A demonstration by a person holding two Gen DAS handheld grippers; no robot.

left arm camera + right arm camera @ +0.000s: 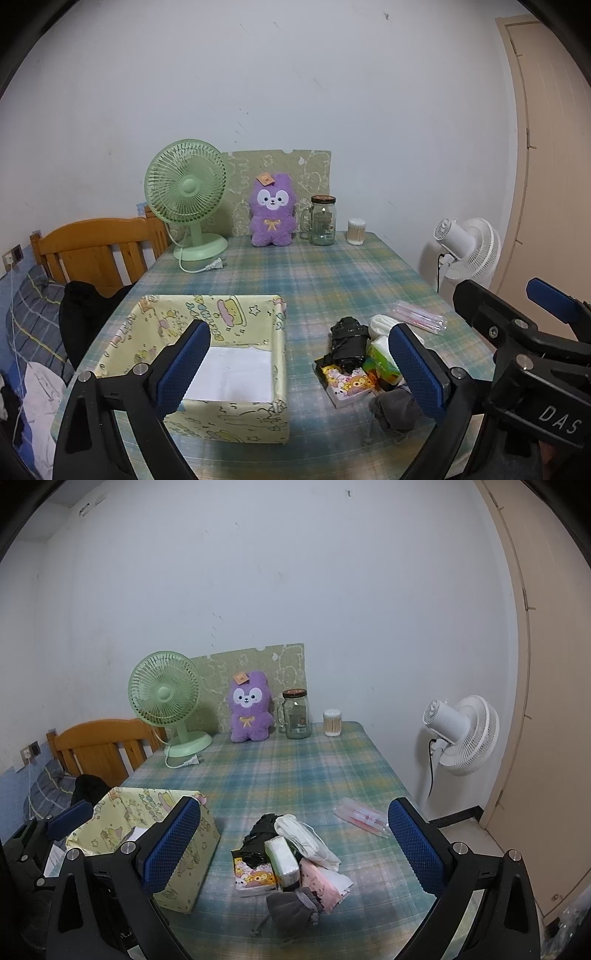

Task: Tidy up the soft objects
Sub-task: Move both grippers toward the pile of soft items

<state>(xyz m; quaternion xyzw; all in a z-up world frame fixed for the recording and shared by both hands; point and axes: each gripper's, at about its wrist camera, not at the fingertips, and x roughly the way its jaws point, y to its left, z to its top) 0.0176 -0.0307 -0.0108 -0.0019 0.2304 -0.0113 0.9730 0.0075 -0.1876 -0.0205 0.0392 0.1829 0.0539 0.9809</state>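
A yellow cartoon-print fabric box (255,325) stands open on the plaid table, also in the right wrist view (184,853). Beside it lies a heap of soft items: a black bundle (349,341), a green tissue pack (382,360), a cartoon tissue pack (345,380), a grey pouch (395,408), a white mask (306,836) and a pink packet (319,880). My left gripper (299,369) is open and empty above the box's right side. My right gripper (293,849) is open and empty over the heap.
At the table's far edge stand a green fan (188,199), a purple plush (272,216), a glass jar (322,220) and a cotton-swab tub (356,231). A pink wrapped packet (419,316) lies right. A white fan (461,734) and a bed (33,332) flank the table.
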